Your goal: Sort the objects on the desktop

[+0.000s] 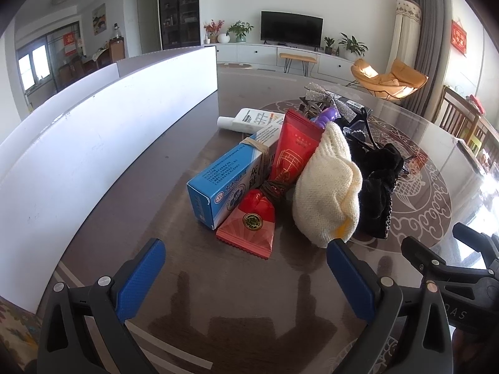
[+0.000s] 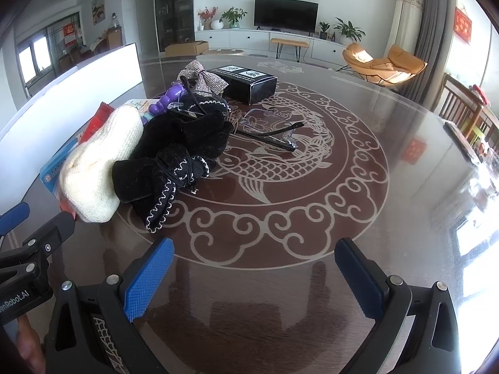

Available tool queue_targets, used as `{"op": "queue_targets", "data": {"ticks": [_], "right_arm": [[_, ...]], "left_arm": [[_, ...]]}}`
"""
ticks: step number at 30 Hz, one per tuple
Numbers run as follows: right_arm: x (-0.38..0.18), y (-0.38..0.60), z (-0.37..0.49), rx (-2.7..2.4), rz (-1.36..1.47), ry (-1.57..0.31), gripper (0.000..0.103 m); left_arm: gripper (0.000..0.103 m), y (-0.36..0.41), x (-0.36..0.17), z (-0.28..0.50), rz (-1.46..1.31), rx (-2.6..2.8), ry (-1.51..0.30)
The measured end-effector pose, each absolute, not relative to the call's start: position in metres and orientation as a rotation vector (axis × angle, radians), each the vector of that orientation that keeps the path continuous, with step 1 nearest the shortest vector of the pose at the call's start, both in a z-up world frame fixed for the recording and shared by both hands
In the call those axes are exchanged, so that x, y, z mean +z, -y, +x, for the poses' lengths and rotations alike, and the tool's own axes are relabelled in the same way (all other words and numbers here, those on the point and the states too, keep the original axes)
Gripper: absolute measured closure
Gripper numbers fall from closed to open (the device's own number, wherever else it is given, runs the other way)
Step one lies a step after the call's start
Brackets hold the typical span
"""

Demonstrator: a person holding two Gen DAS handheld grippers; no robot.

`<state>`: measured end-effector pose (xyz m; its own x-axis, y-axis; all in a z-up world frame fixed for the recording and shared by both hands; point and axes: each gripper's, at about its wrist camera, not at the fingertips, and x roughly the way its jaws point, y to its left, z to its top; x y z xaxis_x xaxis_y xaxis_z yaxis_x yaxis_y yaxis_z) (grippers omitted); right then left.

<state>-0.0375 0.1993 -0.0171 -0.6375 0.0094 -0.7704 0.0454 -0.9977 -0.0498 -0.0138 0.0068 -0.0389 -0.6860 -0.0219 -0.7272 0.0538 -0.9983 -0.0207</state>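
Both your grippers hover wide and empty: left gripper (image 1: 246, 268) just short of the red sachet (image 1: 249, 230), right gripper (image 2: 254, 261) near the black pouch (image 2: 174, 155), right of the pile.

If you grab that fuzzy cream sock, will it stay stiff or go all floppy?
The cream sock is knitted and already slumps over the pile, so it would probably droop and feel light. Its rough weave likely won't slip. Being soft, it shouldn't roll or break.

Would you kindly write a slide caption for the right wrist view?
Open right claw hovers before a pile: cream knit item, black velvet bow, glasses, black box.
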Motion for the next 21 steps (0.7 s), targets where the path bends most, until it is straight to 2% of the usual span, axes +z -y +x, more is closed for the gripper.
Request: {"op": "queue_targets", "data": {"ticks": [21], "right_arm": [[-0.0185, -0.1960, -0.0384, -2.818, 1.341, -0.111, 0.000]], "left_arm": [[0.000, -0.0052, -0.0389, -0.0139, 1.241, -2.848, -0.081]]}}
